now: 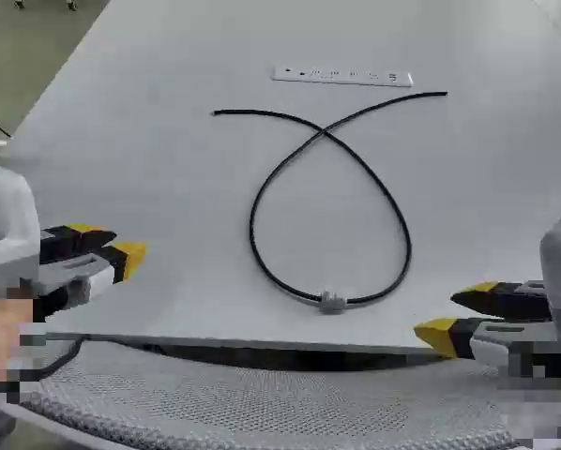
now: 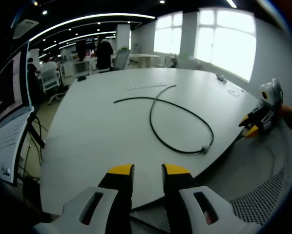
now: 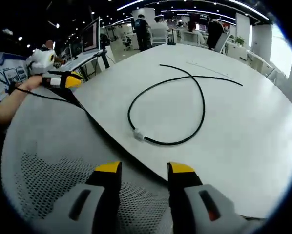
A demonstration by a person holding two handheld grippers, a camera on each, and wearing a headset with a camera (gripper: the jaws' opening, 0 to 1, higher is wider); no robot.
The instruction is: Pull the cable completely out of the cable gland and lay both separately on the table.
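Observation:
A black cable (image 1: 290,164) (image 2: 158,105) (image 3: 185,80) lies in a crossed loop on the grey table (image 1: 149,141). A small grey cable gland (image 1: 332,301) (image 2: 203,150) (image 3: 139,134) sits threaded on the loop's near bend, close to the front edge. My left gripper (image 1: 121,251) (image 2: 147,170) hovers open at the table's left front edge, well left of the gland. My right gripper (image 1: 454,314) (image 3: 144,168) hovers open off the front right edge, right of the gland. Both hold nothing.
A white power strip (image 1: 341,76) (image 2: 146,87) (image 3: 207,68) lies at the far side beyond the cable ends. A grey mesh chair back (image 1: 262,403) sits below the table's front edge. Desks, monitors and people stand in the office behind.

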